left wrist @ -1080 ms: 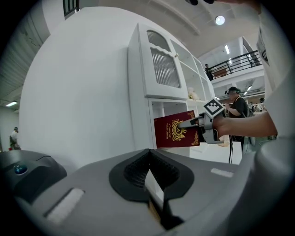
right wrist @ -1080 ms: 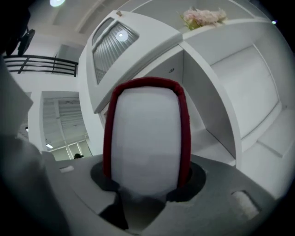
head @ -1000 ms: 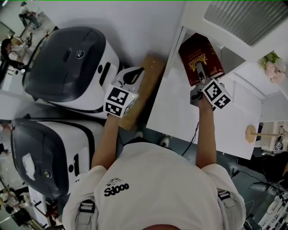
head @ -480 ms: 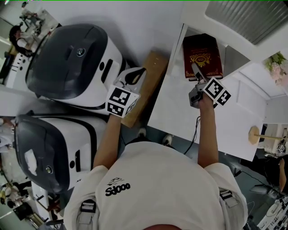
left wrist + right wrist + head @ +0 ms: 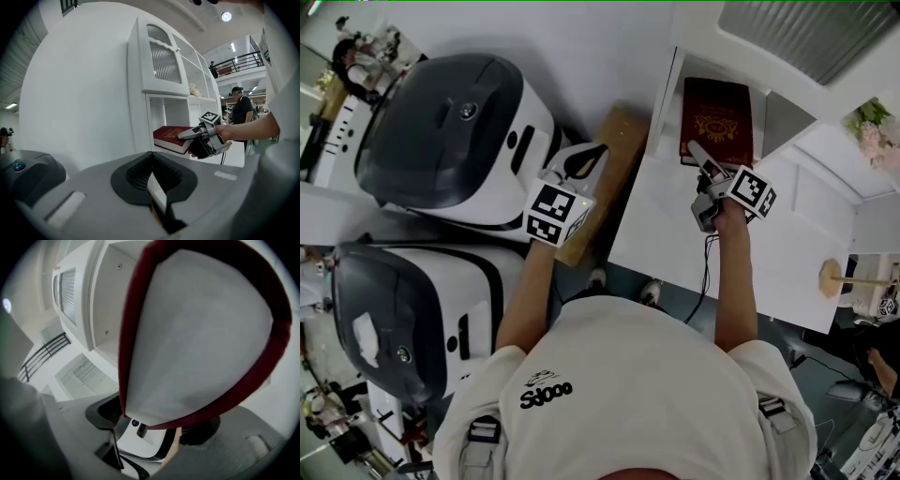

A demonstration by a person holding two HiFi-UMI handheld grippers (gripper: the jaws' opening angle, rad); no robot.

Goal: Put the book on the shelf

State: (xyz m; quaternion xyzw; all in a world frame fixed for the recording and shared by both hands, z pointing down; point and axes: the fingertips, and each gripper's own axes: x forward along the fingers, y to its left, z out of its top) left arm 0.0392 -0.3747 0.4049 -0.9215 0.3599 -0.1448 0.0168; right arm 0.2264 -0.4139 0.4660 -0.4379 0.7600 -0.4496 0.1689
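Two fingers (image 5: 75,432) of the right gripper (image 5: 701,157) are opening and stand wide apart. The book (image 5: 201,333) is between them, but they do not squeeze it. Its white page edge and red cover fill the right gripper view. The book lies flat in the lowest open space of the white shelf (image 5: 140,70), close to the shelf's left wall. That is at the back left corner of the bench (image 5: 675,225). The cover with gold marks faces up. The near end of the book pokes out toward the person, and the right gripper's tips reach over that end.

The left gripper (image 5: 577,161) has its fingers (image 5: 93,197) pressed together with nothing in them. It hangs off the left edge of the bench, above a cardboard box (image 5: 619,150) that is just beside that edge. Left of the box are two big white machines (image 5: 450,141) with dark tops. A small wooden stand (image 5: 827,279) sits near the right edge of the bench. Pale flowers (image 5: 867,131) show further right, past the shelf.
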